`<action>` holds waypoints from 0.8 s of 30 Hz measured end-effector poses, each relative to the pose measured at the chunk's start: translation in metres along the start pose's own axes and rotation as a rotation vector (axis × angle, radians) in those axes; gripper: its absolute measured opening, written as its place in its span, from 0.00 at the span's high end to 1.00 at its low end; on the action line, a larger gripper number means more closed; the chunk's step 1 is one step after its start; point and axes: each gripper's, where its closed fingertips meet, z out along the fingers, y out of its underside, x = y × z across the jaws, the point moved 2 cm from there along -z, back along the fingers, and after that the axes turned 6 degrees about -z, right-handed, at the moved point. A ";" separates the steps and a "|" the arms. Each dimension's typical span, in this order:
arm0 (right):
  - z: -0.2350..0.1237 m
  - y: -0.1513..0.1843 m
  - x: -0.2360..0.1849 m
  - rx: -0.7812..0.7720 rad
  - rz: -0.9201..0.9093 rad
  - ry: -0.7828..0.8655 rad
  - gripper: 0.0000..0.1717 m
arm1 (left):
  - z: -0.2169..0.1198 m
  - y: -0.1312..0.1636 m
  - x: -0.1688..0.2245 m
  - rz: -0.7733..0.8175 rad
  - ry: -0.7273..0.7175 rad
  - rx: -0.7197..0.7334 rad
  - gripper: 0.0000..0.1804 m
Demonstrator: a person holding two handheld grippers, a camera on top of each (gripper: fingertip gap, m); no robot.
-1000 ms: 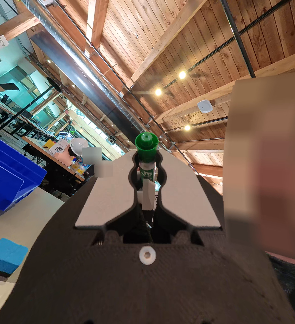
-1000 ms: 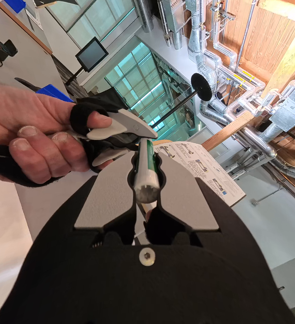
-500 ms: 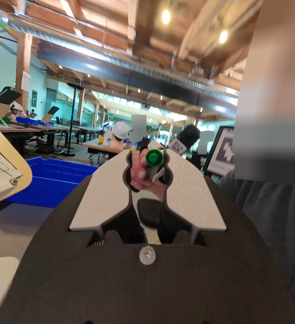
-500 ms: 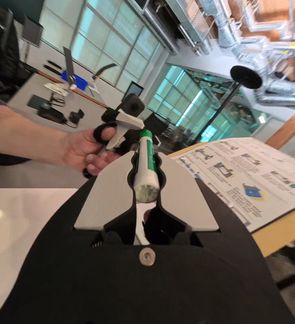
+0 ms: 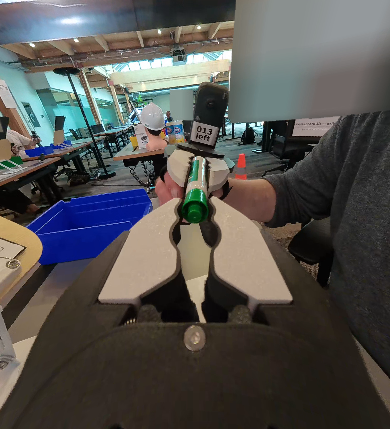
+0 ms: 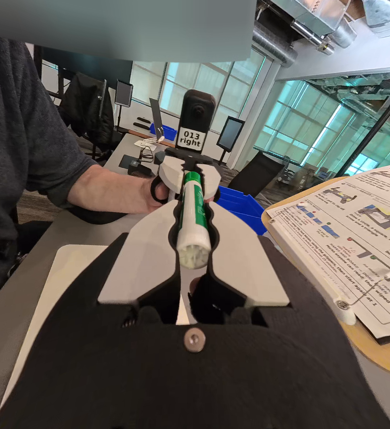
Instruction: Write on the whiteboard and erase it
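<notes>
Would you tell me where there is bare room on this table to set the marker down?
The whiteboard looks bare, and grey table lies free between it and the forearm. It is crowded where the blue bin and instruction board stand close together.

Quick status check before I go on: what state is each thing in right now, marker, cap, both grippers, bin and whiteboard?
Marker: held off the table, spanning both grippers.
Cap: still on the marker.
Left gripper: shut on the cap end.
Right gripper: shut on the white barrel.
Blue bin: open-topped; visible part empty.
Whiteboard: flat on the table; visible part unmarked.
</notes>
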 end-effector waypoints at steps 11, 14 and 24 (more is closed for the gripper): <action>-0.002 0.004 -0.002 0.011 0.043 -0.023 0.88 | 0.002 0.001 0.003 0.053 -0.023 0.005 0.89; -0.003 0.005 -0.004 0.003 0.043 -0.025 0.88 | 0.002 0.001 0.004 0.059 -0.022 -0.009 0.89; -0.003 0.004 -0.005 0.005 0.071 -0.028 0.88 | 0.002 0.001 0.005 0.051 -0.011 0.002 0.89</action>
